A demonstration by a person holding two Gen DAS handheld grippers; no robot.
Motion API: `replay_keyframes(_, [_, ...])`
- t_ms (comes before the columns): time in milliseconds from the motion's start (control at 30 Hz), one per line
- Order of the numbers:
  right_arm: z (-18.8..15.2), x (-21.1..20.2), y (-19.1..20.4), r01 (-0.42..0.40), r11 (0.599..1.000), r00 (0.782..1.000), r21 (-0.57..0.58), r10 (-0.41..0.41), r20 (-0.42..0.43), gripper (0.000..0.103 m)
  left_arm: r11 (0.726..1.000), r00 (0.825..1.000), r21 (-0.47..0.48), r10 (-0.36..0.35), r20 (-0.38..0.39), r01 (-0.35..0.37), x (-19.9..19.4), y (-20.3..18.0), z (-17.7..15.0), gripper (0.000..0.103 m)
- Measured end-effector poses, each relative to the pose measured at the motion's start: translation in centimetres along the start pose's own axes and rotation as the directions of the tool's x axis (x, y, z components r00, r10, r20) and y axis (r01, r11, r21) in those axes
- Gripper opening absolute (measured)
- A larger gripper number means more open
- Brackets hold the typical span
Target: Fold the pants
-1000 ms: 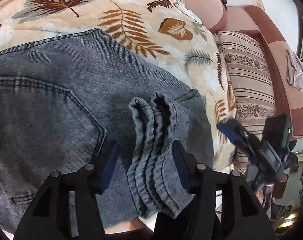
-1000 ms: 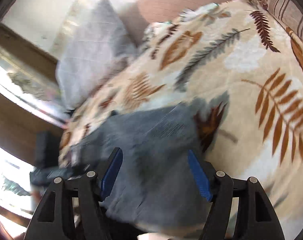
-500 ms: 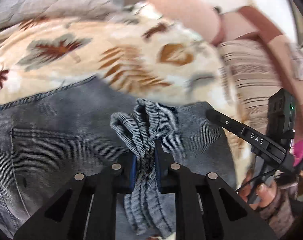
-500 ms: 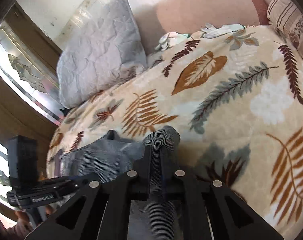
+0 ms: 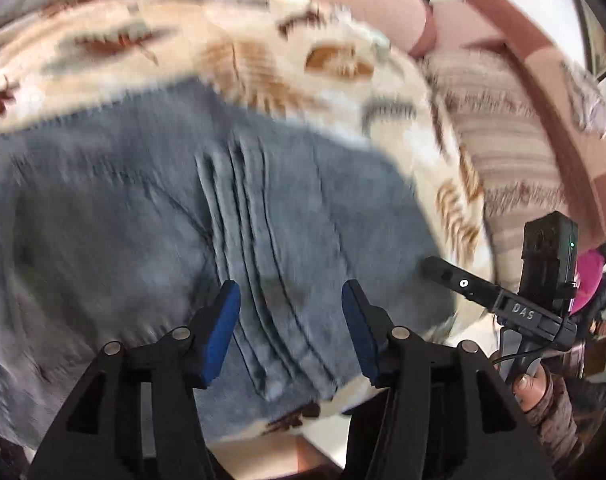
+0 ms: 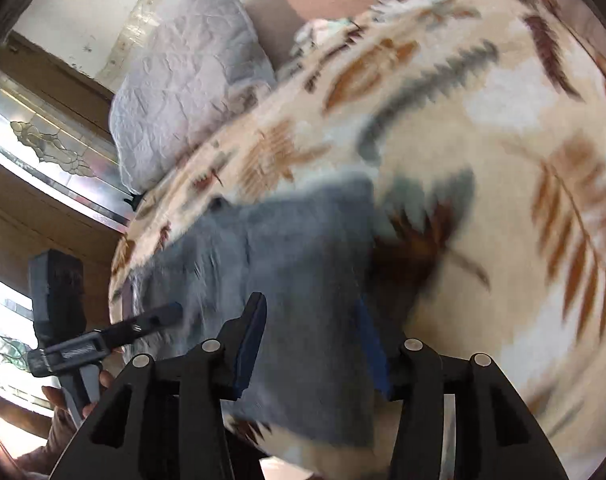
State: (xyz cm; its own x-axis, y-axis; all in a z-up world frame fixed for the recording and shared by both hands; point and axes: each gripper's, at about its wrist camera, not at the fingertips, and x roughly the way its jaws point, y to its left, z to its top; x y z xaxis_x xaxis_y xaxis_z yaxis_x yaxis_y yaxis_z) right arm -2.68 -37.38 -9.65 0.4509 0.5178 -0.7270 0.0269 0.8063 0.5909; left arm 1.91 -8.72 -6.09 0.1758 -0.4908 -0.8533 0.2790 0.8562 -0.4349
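While both views are smeared by motion blur, the main shapes can be made out.

Jeans: grey-blue denim jeans (image 5: pixel 115 216) lie folded and mostly flat on a cream blanket (image 5: pixel 263 60) printed with brown and grey leaves; the blanket covers a sofa.

Folded edge: in the left wrist view, several stacked hem layers (image 5: pixel 259 280) run as parallel ridges up the middle of the denim.

Left gripper: the left gripper (image 5: pixel 291 330) hovers over those layers, its blue-padded jaws spread wide and holding nothing.

Right gripper: the right gripper (image 6: pixel 313 354) is also spread apart and empty, above the jeans' corner near the blanket's front edge.

Hands: a hand (image 5: pixel 533 390) grips the right tool's handle at the left view's lower right; fingers of the other hand show at the right view's lower left.

Surroundings: a grey quilted cushion (image 6: pixel 183 80) stands behind the blanket, a striped cushion (image 5: pixel 503 152) beside it.

Hard to make out: seams and pockets are blurred; the jeans' near edge is hidden behind the gripper bodies.
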Motion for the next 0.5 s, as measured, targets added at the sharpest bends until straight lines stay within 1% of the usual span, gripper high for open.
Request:
replay_keyframes(33, [-0.7,0.3,-0.4,0.002,1.0,1.0,0.016,-0.002,-0.029,0.042,1.0,1.0,-0.009,-0.009,-0.029,0.008,0.5,-0.1,-0.4,0.046])
replay_keyframes(67, [-1.3,0.2,-0.7,-0.018,0.999,0.999,0.033,0.019,-0.037,0.022,1.0,0.999,-0.012,-0.021,-0.037,0.021,0.5,-0.3,-0.9,0.043])
replay_keyframes(100, [-1.7,-0.3,-0.6,-0.036,0.999,0.999,0.039,0.037,-0.02,0.019,1.0,0.999,-0.009,-0.021,-0.027,0.021,0.2,-0.6,-1.3,0.043])
replay_keyframes(133, [-2.2,-1.3,-0.3,-0.059,0.998,0.998,0.034,0.058,0.017,0.019,1.0,1.0,0.001,-0.004,-0.005,0.004,-0.1,-0.9,-1.9,0.043])
replay_keyframes(167, [-2.7,-2.1,0.0,-0.07,0.997,0.997,0.026,0.069,0.043,0.018,0.999,0.999,0.02,0.033,0.008,-0.033,-0.1,-1.3,-2.3,0.043])
replay_keyframes(200, [-3.2,-2.3,0.2,-0.059,0.998,0.997,0.015,0.058,0.055,0.018,0.997,0.998,0.039,0.069,0.013,-0.069,0.3,-1.6,-2.5,0.042])
replay_keyframes(267, [-3.8,-1.3,0.0,0.005,1.0,1.0,-0.011,-0.005,0.019,0.018,0.99,0.991,0.054,0.13,0.008,-0.131,1.3,-1.6,-2.6,0.033])
replay_keyframes(300, [-4.1,-0.1,-0.7,0.06,0.998,0.998,-0.005,-0.06,-0.03,0.019,0.99,0.991,0.043,0.131,0.007,-0.131,1.3,-1.4,-2.6,0.033])
replay_keyframes(333, [-4.2,0.1,-1.0,0.05,0.999,0.998,0.015,-0.05,-0.042,0.019,0.993,0.993,0.03,0.118,0.015,-0.118,0.8,-1.2,-2.6,0.032])
replay_keyframes(367, [-4.1,-0.5,-1.1,0.026,0.999,0.999,0.041,-0.025,-0.027,0.024,0.994,0.994,0.022,0.108,0.03,-0.109,0.0,-1.2,-2.6,0.032])
replay_keyframes(400, [-3.8,-1.3,-0.9,0.021,0.999,1.0,0.041,-0.021,-0.012,0.025,0.994,0.992,0.027,0.108,0.063,-0.11,-1.0,-1.2,-2.7,0.032])
replay_keyframes(467, [-3.0,-2.9,-0.4,0.016,1.0,0.999,0.026,-0.017,0.032,0.025,0.988,0.981,0.052,0.139,0.138,-0.147,-2.7,-1.6,-2.6,0.033])
replay_keyframes(500, [-2.6,-3.5,-0.3,0.025,1.0,0.998,0.018,-0.026,0.051,0.026,0.985,0.976,0.061,0.147,0.16,-0.159,-3.1,-1.7,-2.5,0.033])
